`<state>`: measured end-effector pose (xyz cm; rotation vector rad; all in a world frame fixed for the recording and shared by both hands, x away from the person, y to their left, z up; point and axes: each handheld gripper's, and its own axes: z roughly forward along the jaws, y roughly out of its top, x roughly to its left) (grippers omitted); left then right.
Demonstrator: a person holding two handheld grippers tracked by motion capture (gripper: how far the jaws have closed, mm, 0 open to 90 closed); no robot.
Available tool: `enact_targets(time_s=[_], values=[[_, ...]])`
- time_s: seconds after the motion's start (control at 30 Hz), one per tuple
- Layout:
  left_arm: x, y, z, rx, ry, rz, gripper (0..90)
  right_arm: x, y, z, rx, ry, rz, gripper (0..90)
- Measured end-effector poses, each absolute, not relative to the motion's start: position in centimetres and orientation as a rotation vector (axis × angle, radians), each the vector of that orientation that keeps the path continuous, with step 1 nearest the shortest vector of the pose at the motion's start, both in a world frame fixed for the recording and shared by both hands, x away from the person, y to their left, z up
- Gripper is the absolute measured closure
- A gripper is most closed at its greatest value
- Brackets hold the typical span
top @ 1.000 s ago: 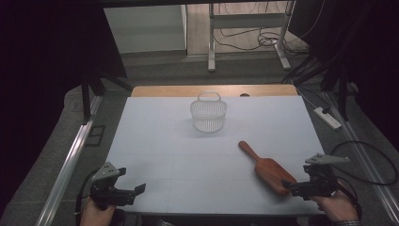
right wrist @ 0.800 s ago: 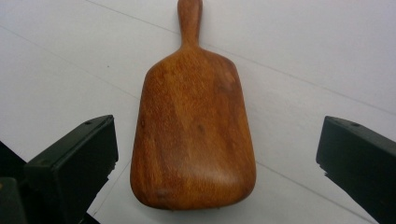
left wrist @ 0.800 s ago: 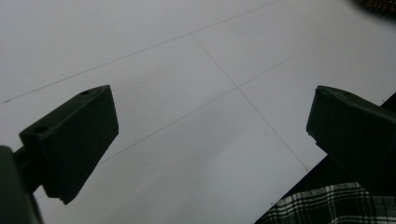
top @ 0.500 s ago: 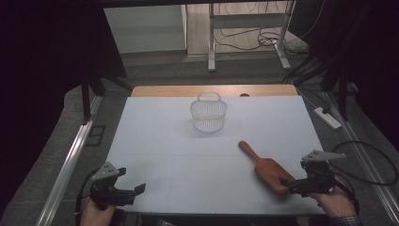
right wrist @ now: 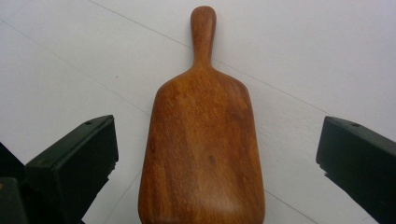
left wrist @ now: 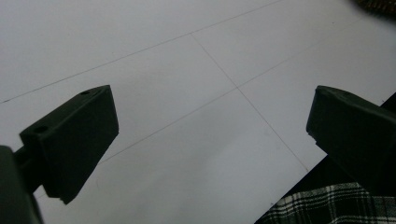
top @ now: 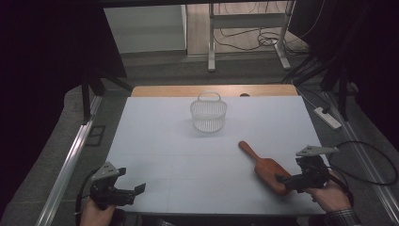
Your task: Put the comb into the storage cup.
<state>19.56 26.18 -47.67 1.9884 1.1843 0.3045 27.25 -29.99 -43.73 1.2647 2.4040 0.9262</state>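
Right gripper (top: 285,180) has closed in over the last sec: wide end of the brown wooden paddle-shaped scoop (top: 264,166) now sits between its jaws. Jaws spread wide, not touching the wood in the right gripper view (right wrist: 205,135). Scoop lies flat on white tabletop (top: 179,155), near-right, handle pointing toward white wire basket (top: 208,113). Left gripper (top: 136,189) unchanged, released, empty. I judge grasp is imminent, approx. aligned.
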Motion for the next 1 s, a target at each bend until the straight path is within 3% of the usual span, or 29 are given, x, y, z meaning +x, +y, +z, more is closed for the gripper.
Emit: enact_targets(time_s=[1.0], values=[[19.7, 26.2, -47.7, 1.988, 1.183, 0.300, 2.2, 30.9, -25.8, -43.3, 1.201, 2.531, 0.838, 0.0]])
